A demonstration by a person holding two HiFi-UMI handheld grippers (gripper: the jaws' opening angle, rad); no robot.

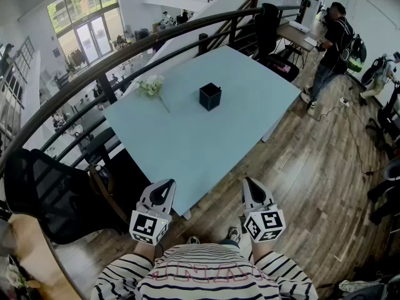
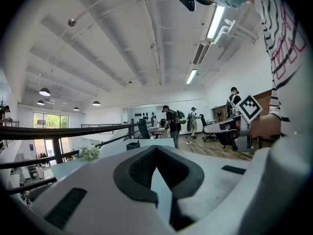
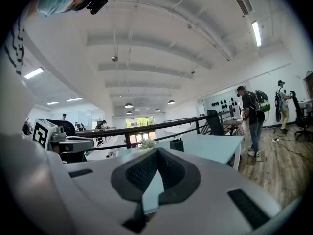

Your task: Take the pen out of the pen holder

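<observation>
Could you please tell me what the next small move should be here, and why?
Probably bring the right claw forward over the table toward the black pen holder, opening it on the way. Both it and the left claw are shut and empty, back at the table's near edge, while the holder stands well ahead, out of reach of either.

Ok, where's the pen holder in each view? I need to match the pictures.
Head view: the pen holder is a dark cube just above the middle, on the table.
Left gripper view: small and dark, left of centre, just below the middle.
Right gripper view: right of centre, just below the middle.
Shared landmark: the white flowers, left of the holder in every view.
</observation>
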